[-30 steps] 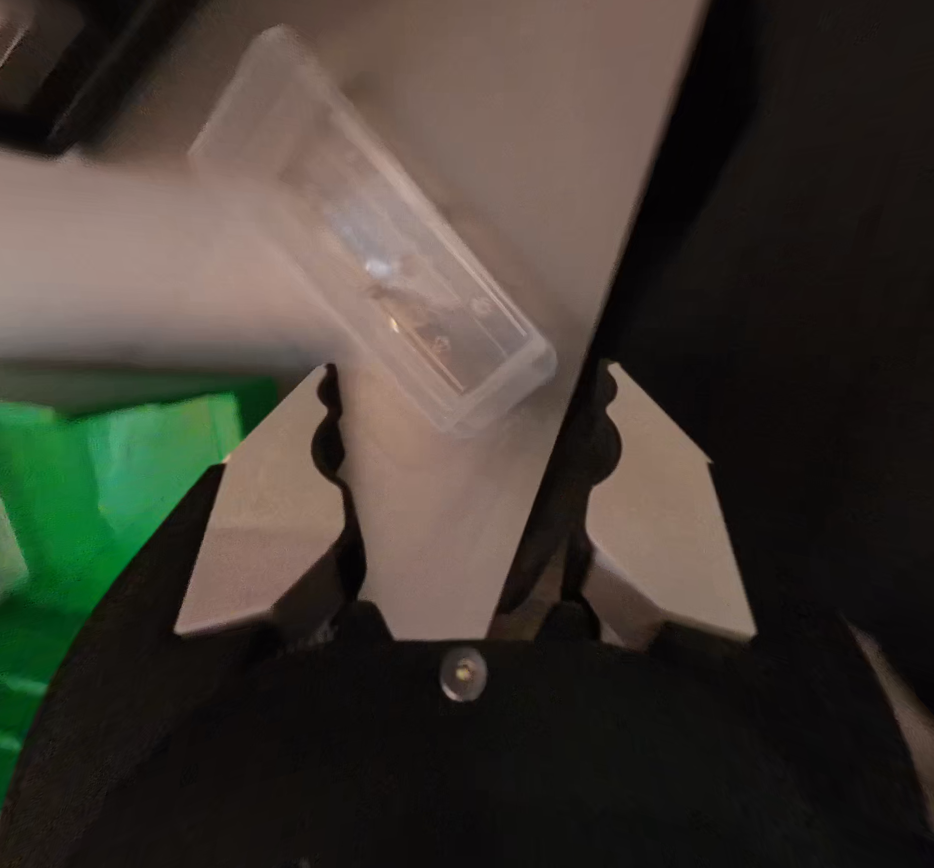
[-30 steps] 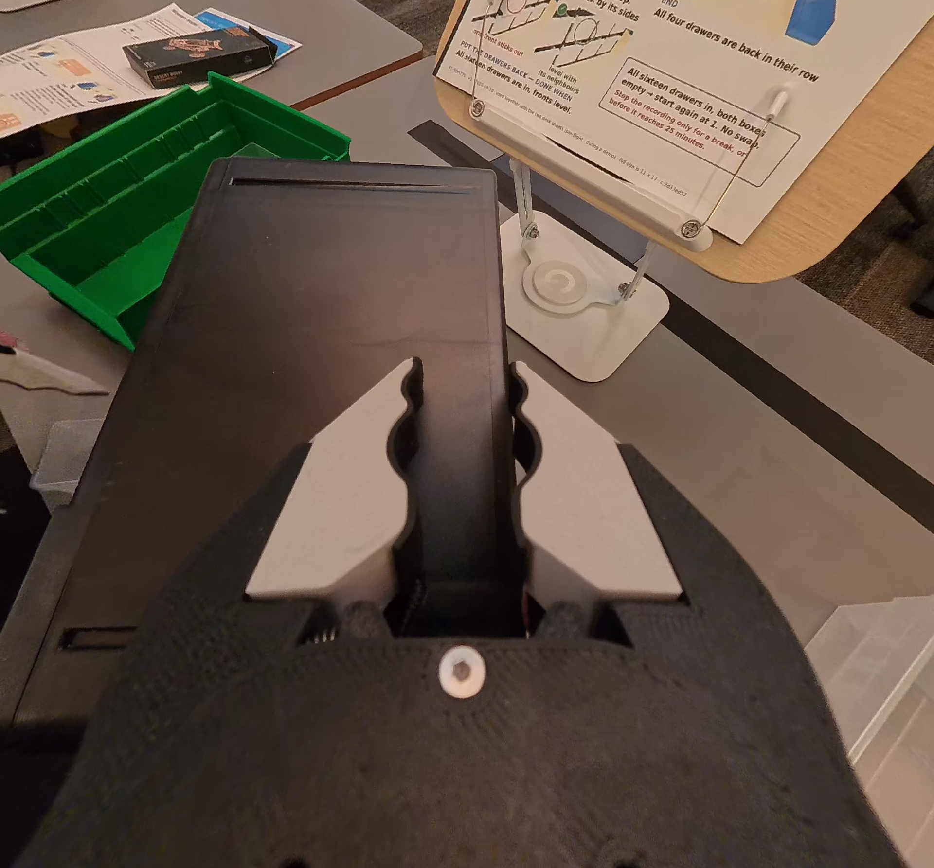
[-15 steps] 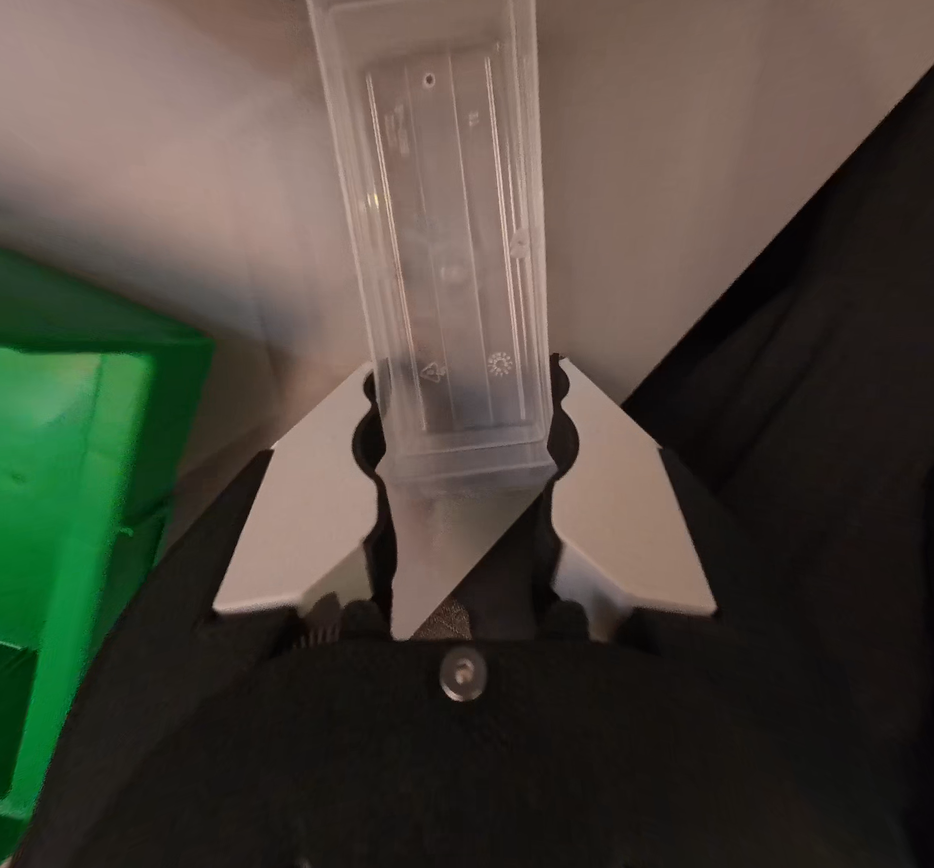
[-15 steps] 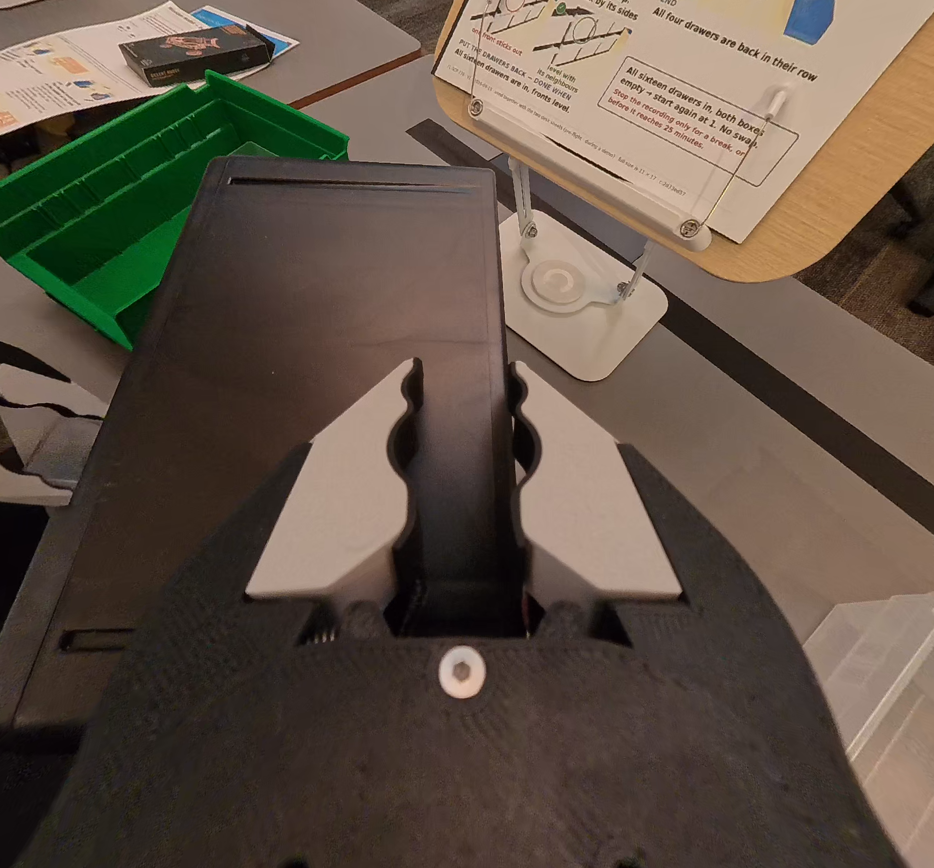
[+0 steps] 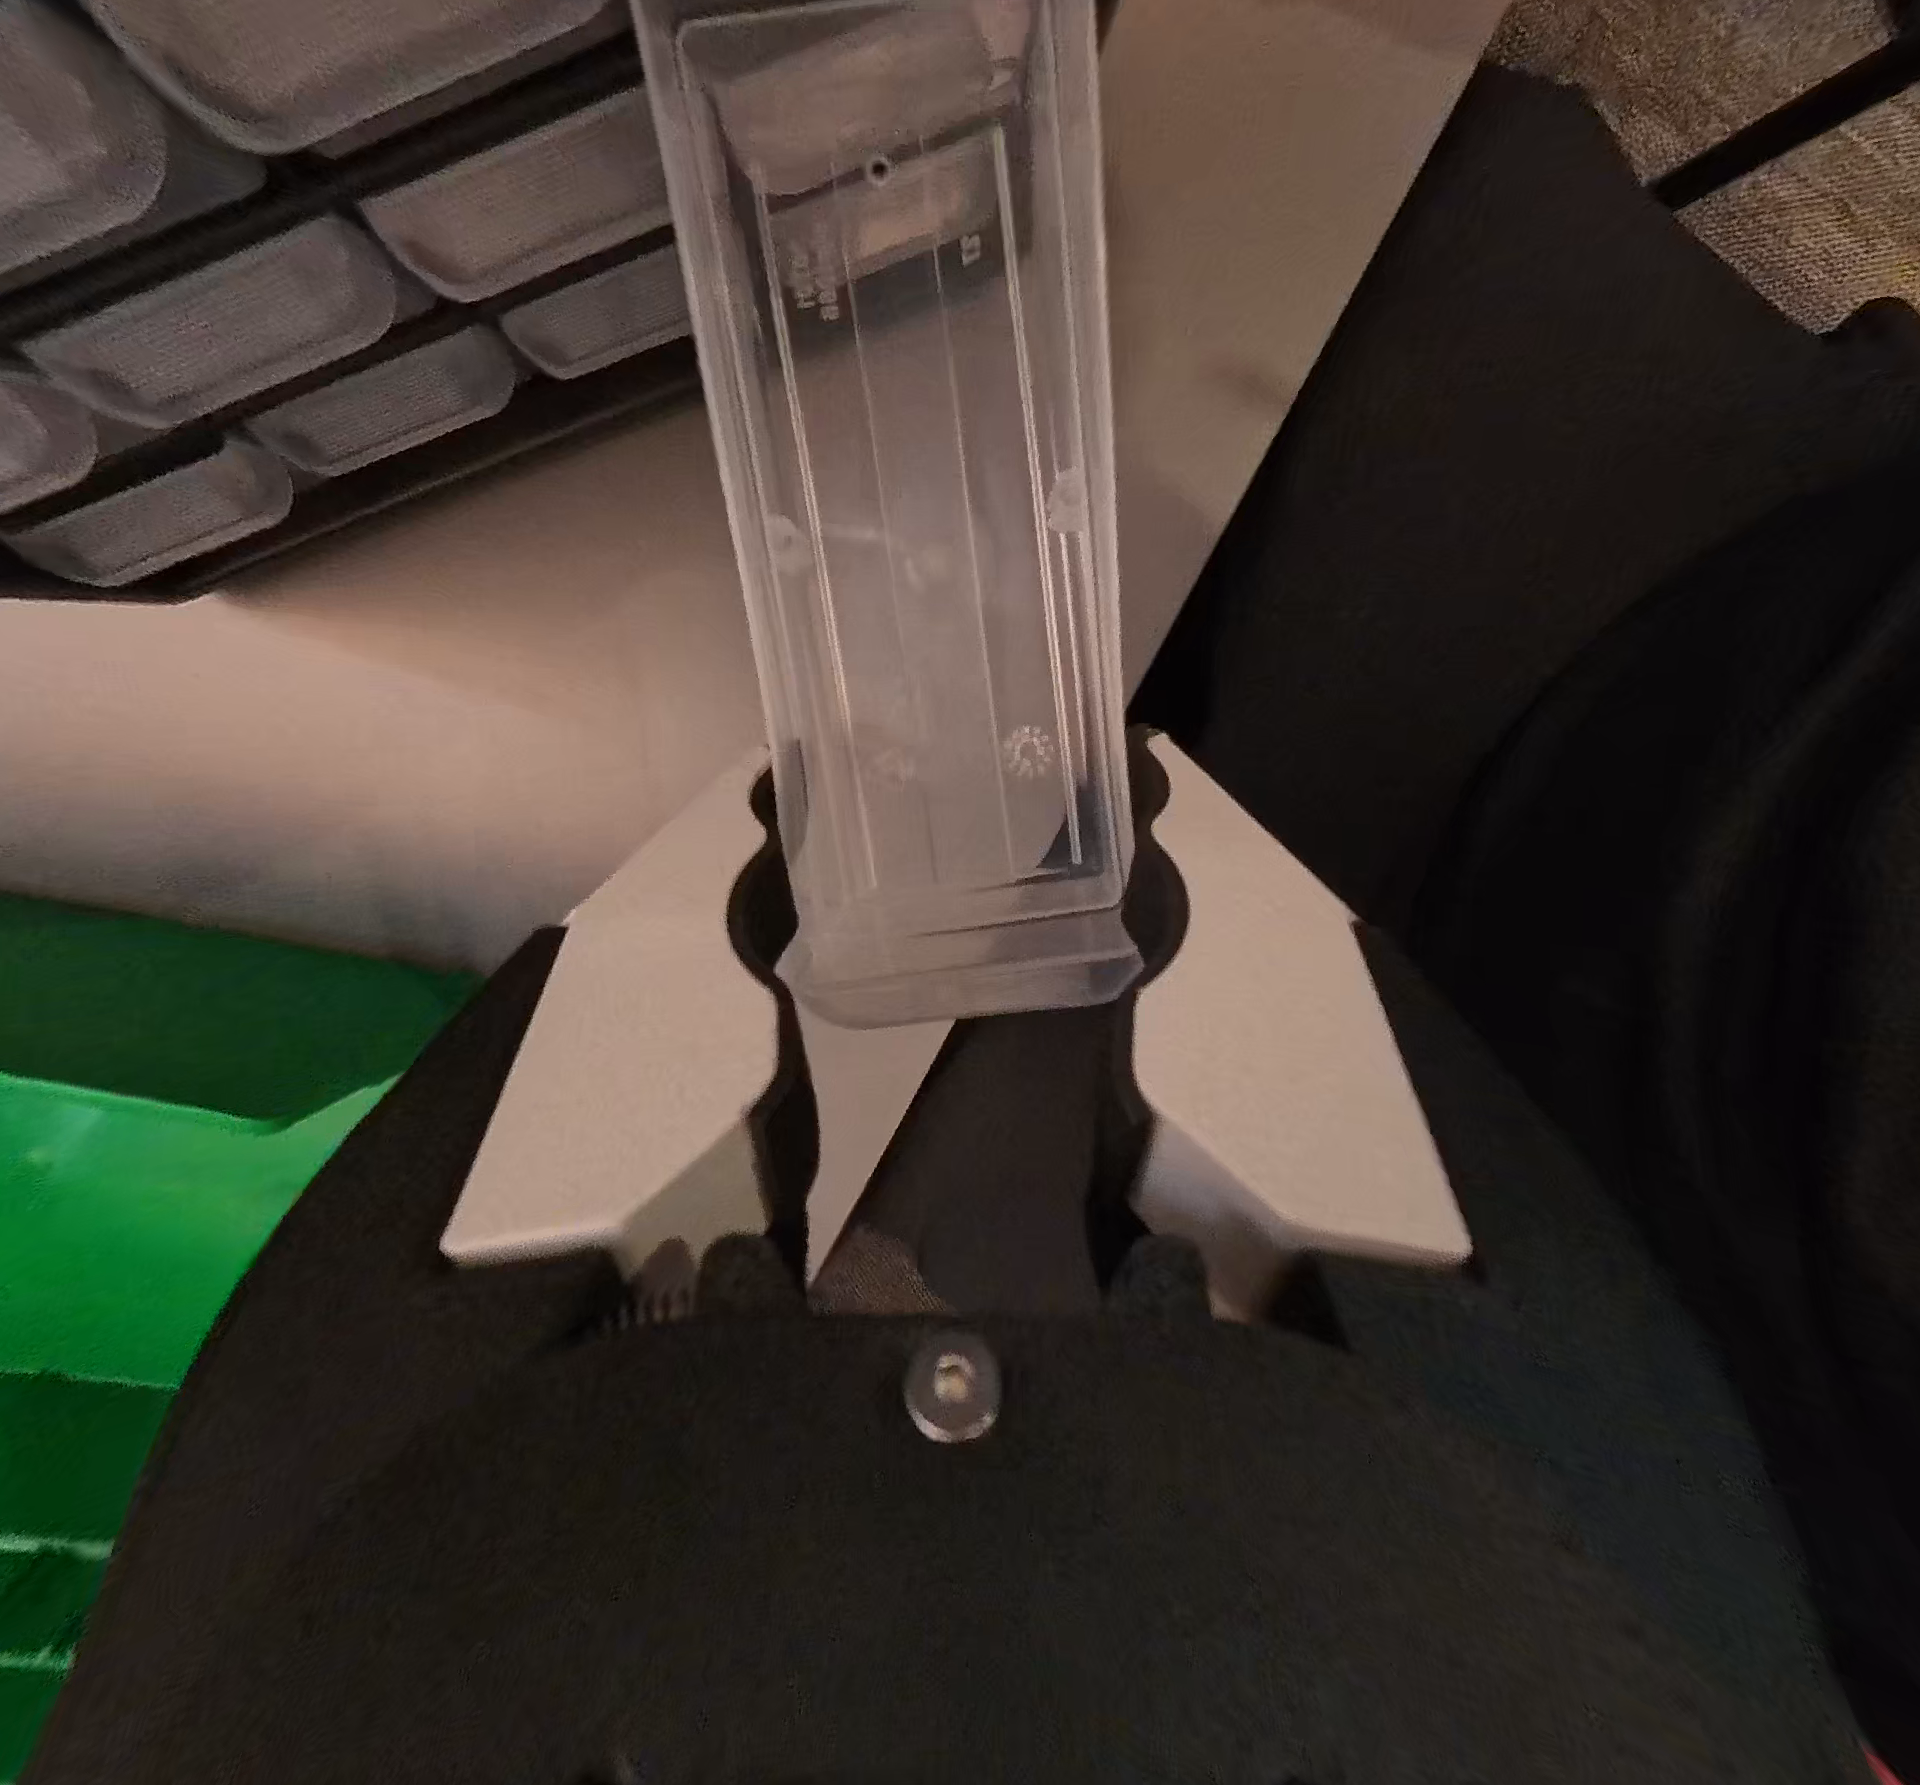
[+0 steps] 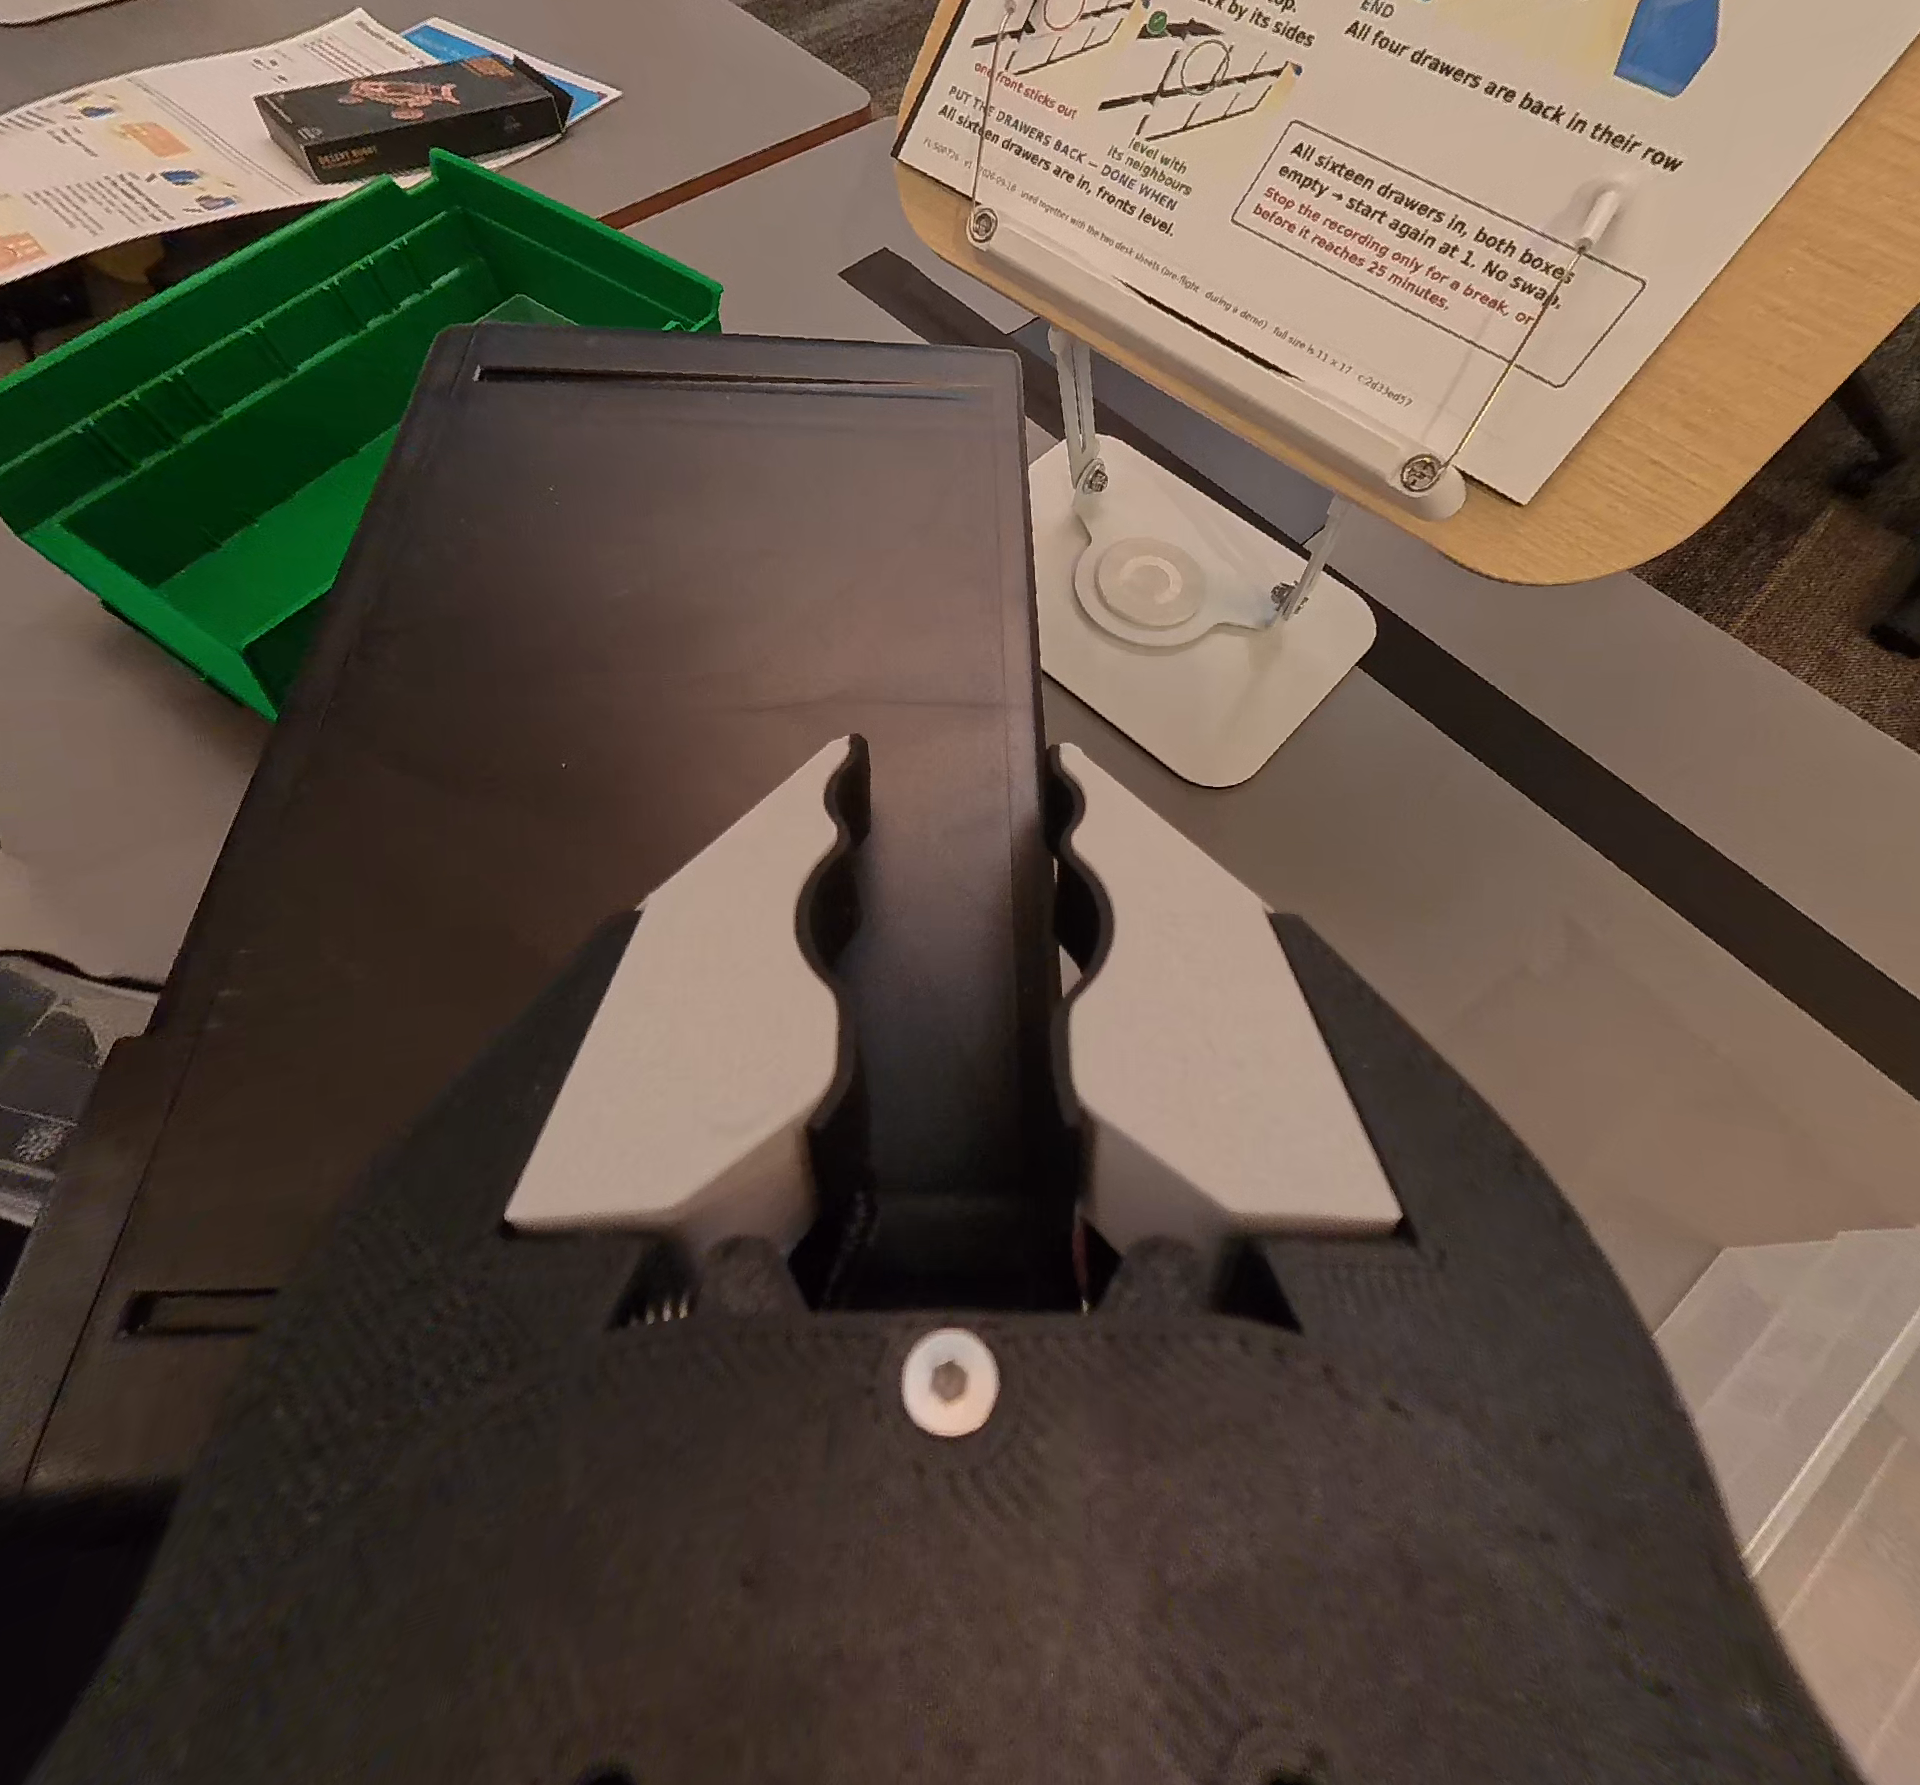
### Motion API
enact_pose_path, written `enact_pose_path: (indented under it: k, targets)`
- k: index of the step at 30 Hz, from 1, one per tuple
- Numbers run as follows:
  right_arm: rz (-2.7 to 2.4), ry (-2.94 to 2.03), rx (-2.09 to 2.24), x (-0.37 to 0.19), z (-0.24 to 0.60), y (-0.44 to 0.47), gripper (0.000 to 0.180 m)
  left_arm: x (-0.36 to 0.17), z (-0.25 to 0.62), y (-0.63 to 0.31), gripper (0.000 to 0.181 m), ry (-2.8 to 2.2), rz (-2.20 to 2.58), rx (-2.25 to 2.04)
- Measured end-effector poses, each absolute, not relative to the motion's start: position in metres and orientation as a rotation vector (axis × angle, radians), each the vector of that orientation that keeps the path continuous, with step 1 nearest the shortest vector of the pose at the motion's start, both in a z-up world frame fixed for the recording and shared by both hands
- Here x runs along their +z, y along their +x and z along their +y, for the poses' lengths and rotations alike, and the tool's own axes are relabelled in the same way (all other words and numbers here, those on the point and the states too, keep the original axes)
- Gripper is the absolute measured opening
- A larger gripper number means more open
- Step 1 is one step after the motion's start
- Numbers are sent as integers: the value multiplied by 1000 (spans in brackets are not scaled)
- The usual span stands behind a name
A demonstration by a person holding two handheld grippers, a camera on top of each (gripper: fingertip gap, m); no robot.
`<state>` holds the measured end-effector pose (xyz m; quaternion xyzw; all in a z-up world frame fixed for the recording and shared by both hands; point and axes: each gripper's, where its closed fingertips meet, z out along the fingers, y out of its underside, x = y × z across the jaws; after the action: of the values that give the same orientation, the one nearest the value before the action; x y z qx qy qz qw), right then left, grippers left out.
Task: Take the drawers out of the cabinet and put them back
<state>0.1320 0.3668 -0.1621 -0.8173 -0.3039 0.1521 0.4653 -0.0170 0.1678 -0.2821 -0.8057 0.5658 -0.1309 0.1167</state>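
My left gripper (image 5: 951, 759) is shut on a clear plastic drawer (image 5: 894, 436), holding its near end by the two long sides. The drawer points away from me towards the cabinet's front, where several grey drawer fronts (image 5: 208, 322) show at the upper left. My right gripper (image 6: 956, 753) rests on the flat top of the black cabinet (image 6: 675, 592) near its right edge. Its jaws stand a narrow gap apart with nothing between them.
A green bin (image 6: 312, 364) stands left of the cabinet and also shows in the left wrist view (image 5: 156, 1164). An instruction board on a white stand (image 6: 1195, 613) is at the right. A clear container (image 6: 1818, 1372) sits at the lower right. Papers and a small black box (image 6: 405, 114) lie on the far table.
My left gripper closed on the clear drawer that lay on the table, then carried it towards the cabinet front, which has come into view. The right gripper has not moved.
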Motion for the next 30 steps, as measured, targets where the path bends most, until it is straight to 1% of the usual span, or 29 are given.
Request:
enact_pose_path:
  k: [3,8,16,24,30]
  targets:
    - [-746,-2007,374,-162,367,132,32,-278,168,-11,62,-2389,1672,-437]
    - [-747,-2008,376,-162,367,132,32,-270,169,-10,61,-2423,1720,-394]
    - [-748,-2008,378,-162,367,132,32,-247,180,3,61,-2383,1625,-414]
    - [-739,-2005,377,-162,369,134,31,-285,182,25,61,-2333,1462,-401]
    - [-730,-2006,376,-162,370,135,32,-276,181,37,61,-2310,1321,-508]
